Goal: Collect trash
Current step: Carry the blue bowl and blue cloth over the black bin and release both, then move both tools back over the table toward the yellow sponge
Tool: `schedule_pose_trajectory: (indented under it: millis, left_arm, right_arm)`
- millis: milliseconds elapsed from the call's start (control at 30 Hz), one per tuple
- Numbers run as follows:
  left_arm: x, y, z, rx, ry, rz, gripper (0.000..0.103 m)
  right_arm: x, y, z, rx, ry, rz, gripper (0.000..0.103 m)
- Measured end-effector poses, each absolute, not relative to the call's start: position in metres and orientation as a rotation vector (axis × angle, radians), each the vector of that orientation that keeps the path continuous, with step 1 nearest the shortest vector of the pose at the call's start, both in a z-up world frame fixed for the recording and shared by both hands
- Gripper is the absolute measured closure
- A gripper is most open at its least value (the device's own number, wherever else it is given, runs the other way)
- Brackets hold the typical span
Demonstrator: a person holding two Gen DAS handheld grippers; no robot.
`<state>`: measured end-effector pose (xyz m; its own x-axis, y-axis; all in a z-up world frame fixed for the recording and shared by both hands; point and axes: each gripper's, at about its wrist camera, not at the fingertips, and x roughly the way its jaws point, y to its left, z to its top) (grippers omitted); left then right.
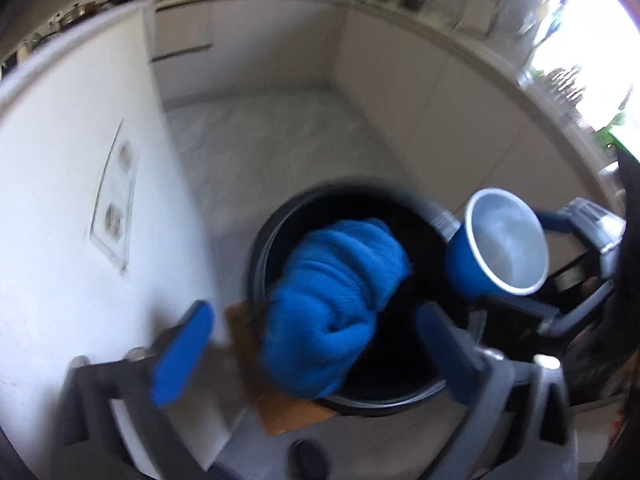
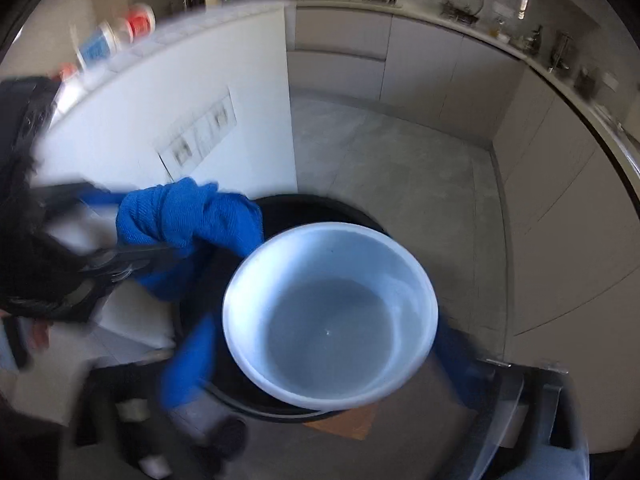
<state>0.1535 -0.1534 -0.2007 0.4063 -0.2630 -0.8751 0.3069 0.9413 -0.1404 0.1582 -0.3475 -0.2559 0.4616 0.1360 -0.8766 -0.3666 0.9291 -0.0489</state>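
Note:
A crumpled blue cloth [image 1: 332, 304] hangs over the mouth of a black trash bin [image 1: 264, 248]. My left gripper [image 1: 316, 352] has its blue fingers spread wide on either side of the cloth, apart from it. In the right wrist view the cloth [image 2: 188, 216] lies between the left gripper's dark fingers above the bin [image 2: 360, 212]. My right gripper [image 2: 320, 364] is shut on a blue plastic cup [image 2: 330, 316] with a white inside, held over the bin. The cup [image 1: 504, 244] also shows at the right of the left wrist view.
The bin stands on a brown board [image 1: 280, 408] on the grey floor [image 1: 272, 140], beside a white counter wall [image 1: 80, 200] with sockets. Beige cabinets [image 2: 560, 208] run along the back and right. Jars stand on the counter top [image 2: 116, 36].

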Motion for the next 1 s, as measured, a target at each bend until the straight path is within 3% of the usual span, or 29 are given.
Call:
schedule_pose_trajectory:
  millis: [367, 633, 1000]
  left_arm:
    - [0.141, -0.152, -0.213, 0.073, 1.104, -0.315, 0.002]
    - [0.144, -0.149, -0.193, 0.088, 1.042, -0.282, 0.002]
    - [0.133, -0.142, -0.126, 0.052, 0.907, -0.275, 0.002]
  right_arm:
    - [0.154, -0.389, -0.278, -0.148, 1.103, 0.225, 0.0]
    - [0.155, -0.383, -0.25, -0.124, 1.078, 0.113, 0.0]
    - [0.141, -0.367, -0.185, -0.123, 0.956, 0.068, 0.0]
